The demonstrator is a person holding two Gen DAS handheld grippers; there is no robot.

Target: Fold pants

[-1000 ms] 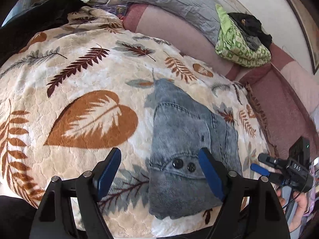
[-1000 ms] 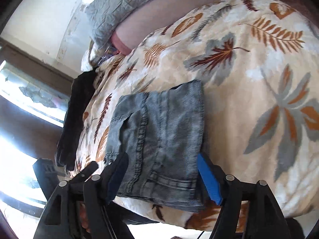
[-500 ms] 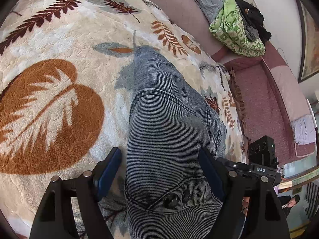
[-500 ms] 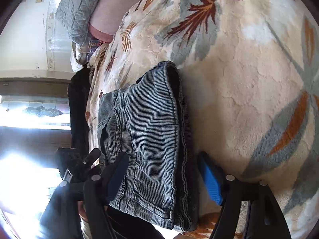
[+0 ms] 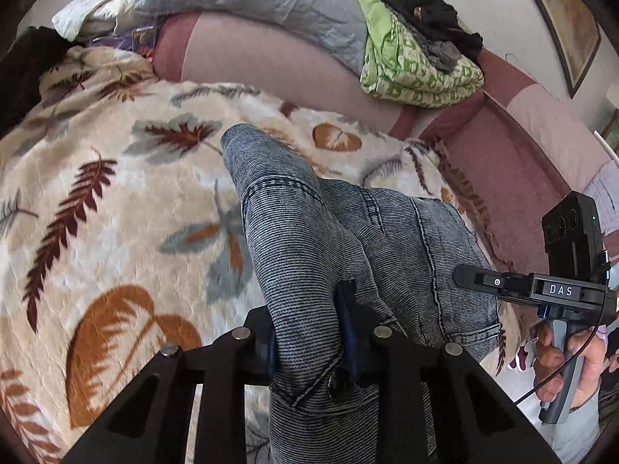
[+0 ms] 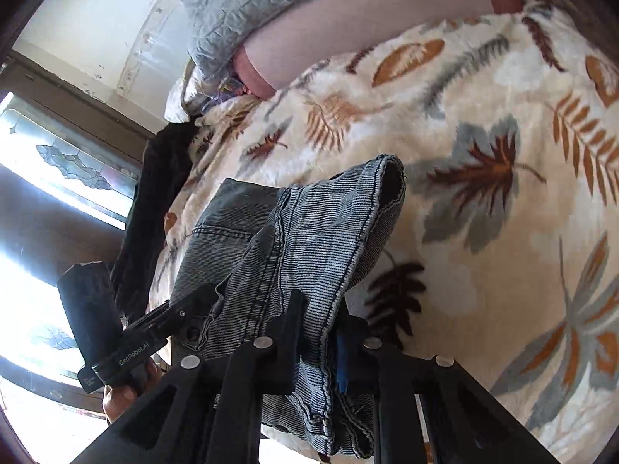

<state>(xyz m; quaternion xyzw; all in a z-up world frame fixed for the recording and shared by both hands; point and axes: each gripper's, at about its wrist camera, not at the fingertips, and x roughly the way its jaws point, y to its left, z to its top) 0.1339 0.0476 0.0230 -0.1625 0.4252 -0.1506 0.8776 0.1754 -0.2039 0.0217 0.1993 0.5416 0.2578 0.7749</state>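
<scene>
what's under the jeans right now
Under the jeans lies the leaf-print blanket, visible all around them. The patch directly beneath is covered by the denim, so anything there cannot be seen. The left gripper and right gripper are closing on the near edge.

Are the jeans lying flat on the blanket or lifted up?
Lifted up. The jeans bunch and rise off the leaf-print blanket, pinched by the still-closing left gripper and right gripper.
</scene>
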